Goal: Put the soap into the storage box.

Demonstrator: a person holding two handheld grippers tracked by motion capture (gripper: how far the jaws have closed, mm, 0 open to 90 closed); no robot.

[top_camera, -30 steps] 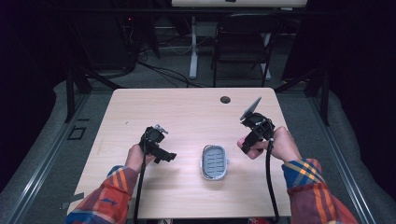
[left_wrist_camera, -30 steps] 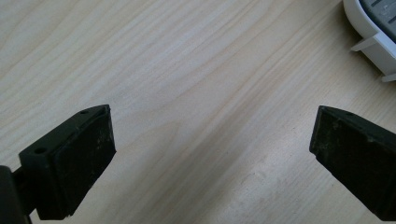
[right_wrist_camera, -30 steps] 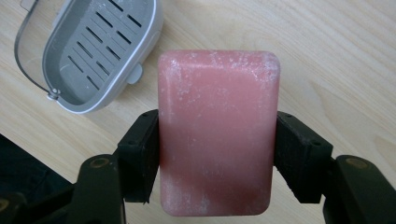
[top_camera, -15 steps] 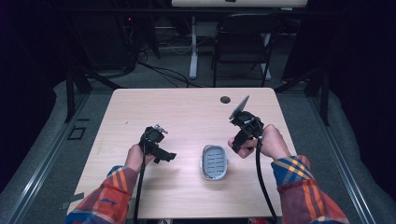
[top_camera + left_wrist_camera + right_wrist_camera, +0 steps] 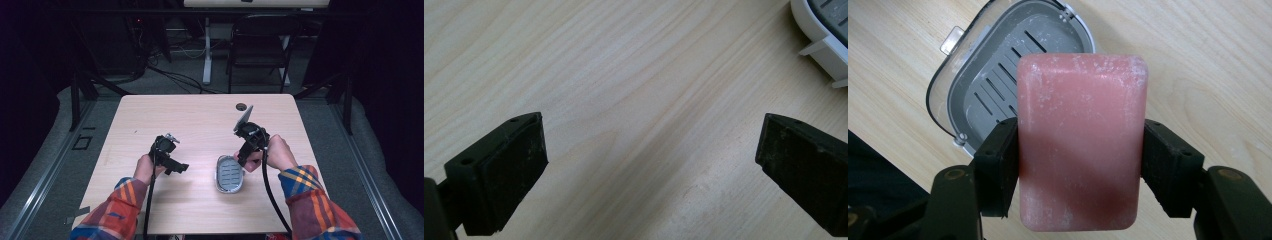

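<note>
Pink, powdery-white-dusted soap bar (image 5: 1082, 142)

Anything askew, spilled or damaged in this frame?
Nothing stands out. The right tongs grip a pink soap bar squarely over the open soap dish, which sits flat on the table. The soap's whitish film looks like ordinary wear.

Left gripper (image 5: 170, 159) rests with jaws wide apart; right gripper (image 5: 243, 154) jaws clamped.

Your worktop layout

Your soap dish (image 5: 229, 173) lies on the worktop (image 5: 200, 120), right of your left gripper (image 5: 172, 162); your right gripper (image 5: 243, 156) holds the soap bar (image 5: 1080, 145) just above it.
</note>
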